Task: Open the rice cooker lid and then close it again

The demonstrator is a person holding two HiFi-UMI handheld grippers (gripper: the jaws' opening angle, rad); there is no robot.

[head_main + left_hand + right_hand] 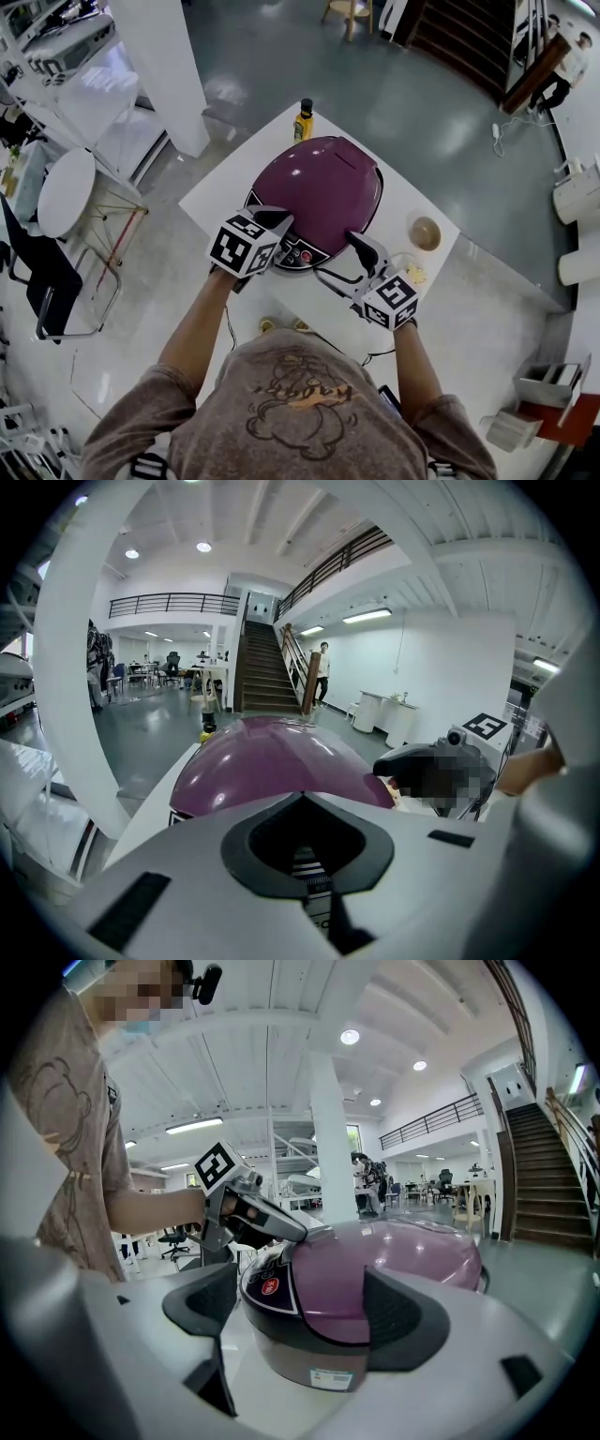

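A purple rice cooker (pixel 319 187) stands on the white table (pixel 217 192) with its lid down. Its dark control panel (pixel 298 255) faces me. My left gripper (pixel 274 221) is shut, with nothing held, and its tip sits at the front left of the lid just above the panel. In the left gripper view the closed jaws (pixel 305 803) point over the dome (pixel 262 761). My right gripper (pixel 361 246) is open at the cooker's front right. In the right gripper view its dark pads (pixel 401 1316) stand apart, framing the cooker (pixel 403 1260) just short of it, and the left gripper (pixel 248 1218) shows on the lid's front edge.
A yellow bottle (pixel 303 121) stands at the table's far corner behind the cooker. A small bowl (pixel 425 232) sits to the right, near a yellowish scrap (pixel 413 274). A round white table (pixel 66 192) and a black chair (pixel 47 281) stand on the floor to the left.
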